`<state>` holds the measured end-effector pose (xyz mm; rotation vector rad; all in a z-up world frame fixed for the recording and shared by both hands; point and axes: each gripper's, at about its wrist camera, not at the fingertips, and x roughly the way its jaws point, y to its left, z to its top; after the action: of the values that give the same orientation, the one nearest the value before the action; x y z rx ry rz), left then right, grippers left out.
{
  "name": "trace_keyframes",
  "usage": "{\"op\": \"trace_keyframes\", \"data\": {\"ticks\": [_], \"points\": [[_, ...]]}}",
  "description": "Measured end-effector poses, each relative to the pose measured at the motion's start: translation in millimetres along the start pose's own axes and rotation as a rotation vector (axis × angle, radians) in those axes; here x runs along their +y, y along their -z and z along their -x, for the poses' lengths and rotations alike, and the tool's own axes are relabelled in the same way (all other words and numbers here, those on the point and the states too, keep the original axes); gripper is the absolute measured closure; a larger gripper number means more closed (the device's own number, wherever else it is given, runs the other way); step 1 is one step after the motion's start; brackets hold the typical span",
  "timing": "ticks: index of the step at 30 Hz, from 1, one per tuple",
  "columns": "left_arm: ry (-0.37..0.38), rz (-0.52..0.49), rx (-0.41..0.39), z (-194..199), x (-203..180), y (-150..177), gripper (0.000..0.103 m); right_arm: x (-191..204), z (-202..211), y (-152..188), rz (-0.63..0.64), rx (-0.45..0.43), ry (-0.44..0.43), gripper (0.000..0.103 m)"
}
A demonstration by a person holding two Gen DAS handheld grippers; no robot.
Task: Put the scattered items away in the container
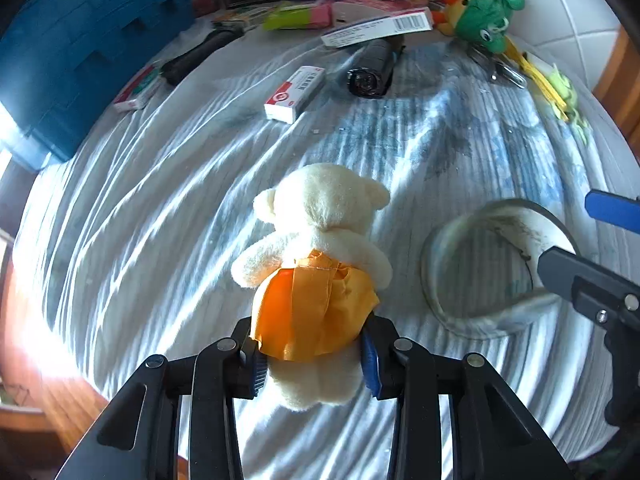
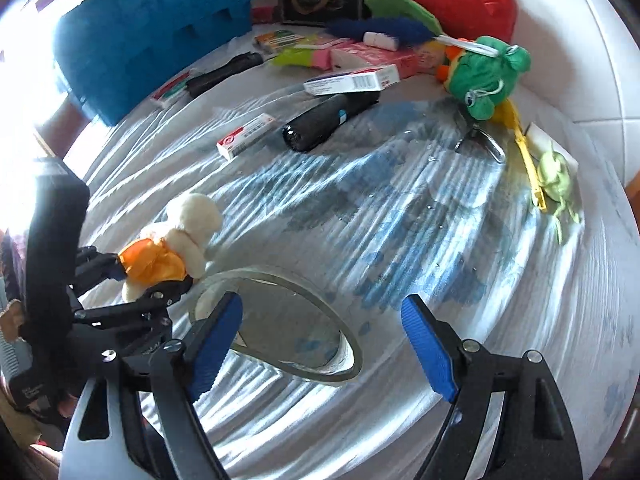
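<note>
Presently, in the left wrist view, the left claw [image 1: 310, 354] is clamped on the lower body of a cream teddy bear [image 1: 316, 240] in an orange dress, held over the cloth-covered table [image 1: 160, 200]; a blue basket [image 1: 80, 52] stands at far left, a red-and-white box [image 1: 294, 94] and black torch [image 1: 372, 70] beyond. In the right wrist view, the right claw [image 2: 320, 344] stands wide open and holds nothing, above a round clear dish [image 2: 296, 320]; the bear [image 2: 172, 248] is just left of it, the green frog toy [image 2: 486, 76] well apart.
</note>
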<state>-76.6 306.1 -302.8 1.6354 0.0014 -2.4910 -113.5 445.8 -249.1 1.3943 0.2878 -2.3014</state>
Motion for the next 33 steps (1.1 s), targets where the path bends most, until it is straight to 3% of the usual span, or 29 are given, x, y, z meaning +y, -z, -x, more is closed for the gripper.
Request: {"op": "trace_keyframes", "data": {"ticks": [6,8,12,17,22,27,30,33], "points": [[-0.103,0.222,0.027,14,-23,33,0.067,-10,-13,16,0.241,0.015,-0.098,0.021],[-0.117,0.257,0.041,17,-29,40,0.066,-11,-16,18,0.292,0.024,-0.133,0.02],[-0.157,0.315,0.05,20,-33,43,0.066,-9,-25,17,0.39,0.035,-0.164,0.005],[-0.176,0.399,0.053,23,-28,44,0.065,-8,-39,5,0.437,0.025,-0.237,0.005],[-0.189,0.402,0.041,25,-26,48,0.065,2,-52,6,0.515,0.053,-0.291,0.006],[-0.206,0.389,0.022,24,-24,45,0.066,7,-61,9,0.495,0.066,-0.327,0.015],[-0.209,0.377,0.017,23,-24,42,0.067,10,-60,10,0.479,0.056,-0.319,0.028],[-0.206,0.366,0.008,27,-25,42,0.067,12,-58,11,0.465,0.051,-0.285,0.029]]}}
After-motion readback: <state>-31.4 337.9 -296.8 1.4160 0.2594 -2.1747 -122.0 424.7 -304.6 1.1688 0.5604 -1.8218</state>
